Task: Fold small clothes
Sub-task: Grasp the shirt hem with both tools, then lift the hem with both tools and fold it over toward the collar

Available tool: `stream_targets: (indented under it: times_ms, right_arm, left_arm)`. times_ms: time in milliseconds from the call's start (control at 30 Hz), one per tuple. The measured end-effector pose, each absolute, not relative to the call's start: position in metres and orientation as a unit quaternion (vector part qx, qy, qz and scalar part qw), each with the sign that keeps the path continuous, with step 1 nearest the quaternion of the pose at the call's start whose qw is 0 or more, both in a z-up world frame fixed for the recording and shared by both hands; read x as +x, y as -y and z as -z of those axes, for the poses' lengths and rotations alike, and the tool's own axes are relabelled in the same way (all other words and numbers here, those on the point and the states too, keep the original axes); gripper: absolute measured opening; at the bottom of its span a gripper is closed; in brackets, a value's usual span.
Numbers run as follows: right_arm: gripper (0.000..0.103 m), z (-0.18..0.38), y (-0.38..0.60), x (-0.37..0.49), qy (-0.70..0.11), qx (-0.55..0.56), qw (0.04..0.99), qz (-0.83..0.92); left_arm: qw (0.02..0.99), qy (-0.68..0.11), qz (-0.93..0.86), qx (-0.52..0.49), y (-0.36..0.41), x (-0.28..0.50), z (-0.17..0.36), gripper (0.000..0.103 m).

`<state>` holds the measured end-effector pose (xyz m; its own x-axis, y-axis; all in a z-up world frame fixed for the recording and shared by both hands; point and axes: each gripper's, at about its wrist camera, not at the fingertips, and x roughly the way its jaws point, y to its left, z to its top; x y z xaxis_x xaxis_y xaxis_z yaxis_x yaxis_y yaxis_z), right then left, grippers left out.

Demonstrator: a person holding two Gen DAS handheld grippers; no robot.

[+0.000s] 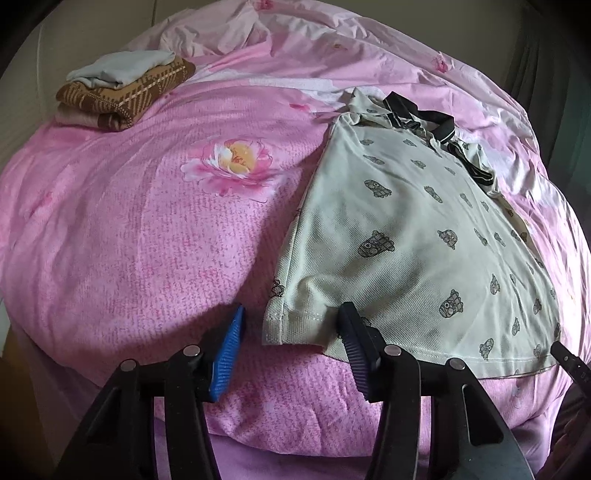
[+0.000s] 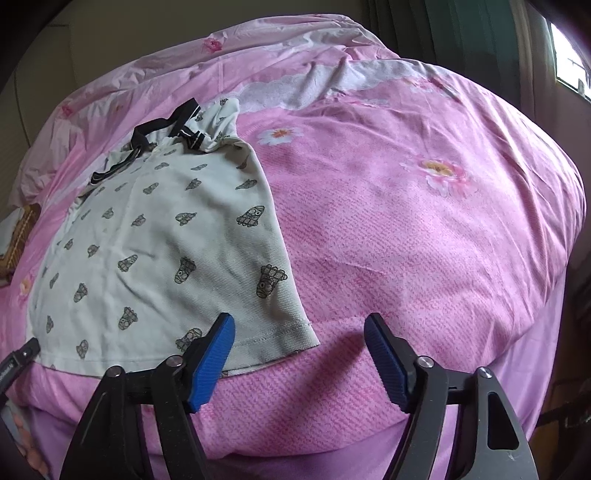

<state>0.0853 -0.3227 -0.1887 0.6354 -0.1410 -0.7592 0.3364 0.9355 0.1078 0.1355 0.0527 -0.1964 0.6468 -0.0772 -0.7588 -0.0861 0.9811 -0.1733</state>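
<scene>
A cream polo shirt with small dark printed figures and a black collar lies flat on the bed, hem towards me. My left gripper stands open over the shirt's near left hem corner; its right finger rests on the cloth and its left finger is off the shirt, over the bedcover. My right gripper is open at the near right hem corner, left finger over the cloth, right finger over the cover. That corner lies between the pads without being pinched.
A pink flowered bedcover spreads under everything. A folded stack of clothes, brown patterned with a pale piece on top, sits at the far left. Dark curtains and a window lie beyond the bed.
</scene>
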Motion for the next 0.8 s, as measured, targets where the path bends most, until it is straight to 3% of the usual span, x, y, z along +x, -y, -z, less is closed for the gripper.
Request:
stream_targets:
  times_ms: [100, 200, 300, 333, 800]
  right_arm:
    - [0.059, 0.193, 0.325, 0.087, -0.413, 0.132, 0.892, 0.128]
    - [0.051, 0.194, 0.326, 0.087, -0.412, 0.139, 0.892, 0.122]
    - [0.019, 0.194, 0.329, 0.085, -0.411, 0.155, 0.892, 0.110]
    - [0.015, 0.195, 0.330, 0.085, -0.410, 0.161, 0.891, 0.107]
    - [0.007, 0.143, 0.329, 0.073, -0.335, 0.160, 0.922, 0.106]
  left_arm:
    - [0.903, -0.417, 0.007, -0.104, -0.053, 0.134, 0.197, 0.042]
    - [0.903, -0.417, 0.016, -0.103, -0.052, 0.133, 0.196, 0.026]
    - [0.904, -0.415, 0.022, -0.103, -0.051, 0.132, 0.192, 0.013]
    - [0.905, -0.413, 0.021, -0.104, -0.051, 0.131, 0.190, 0.012]
    - [0.929, -0.355, 0.002, -0.108, -0.057, 0.121, 0.143, 0.010]
